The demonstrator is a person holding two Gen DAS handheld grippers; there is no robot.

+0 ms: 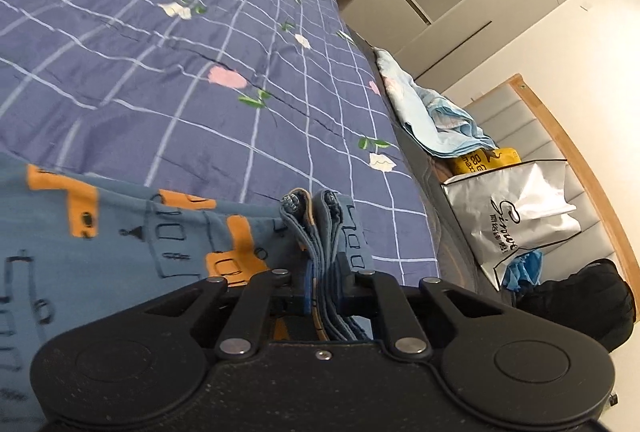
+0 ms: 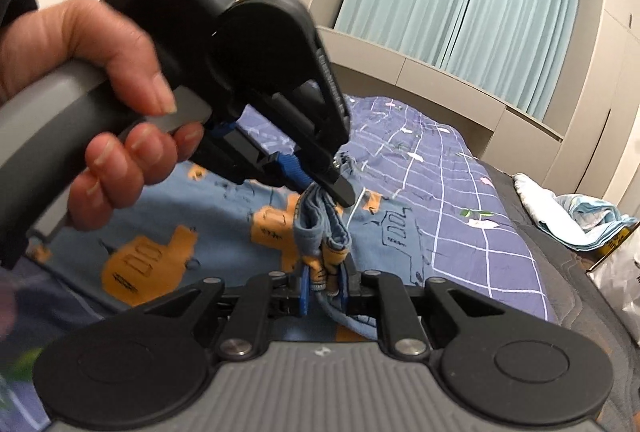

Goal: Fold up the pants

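Pants on bed, spread leftward from left gripper, pinching bunched hem. Right view: right gripper pinching same hem bundle just beside left; hand above, both equally near.

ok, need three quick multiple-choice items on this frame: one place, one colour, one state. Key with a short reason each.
1. Where do the pants lie?
A. on the checked bedspread
B. on the floor
C. in the silver bag

2. What colour are the big patches printed on the pants?
A. red
B. orange
C. white

3. What is the left hand-held gripper doing?
A. open above the cloth
B. shut on nothing
C. shut on bunched pants edges

Key: 1 A, the blue cloth spreads over the bedspread. 2 B, orange shapes show on blue. 3 C, folded layers sit pinched between its fingers.
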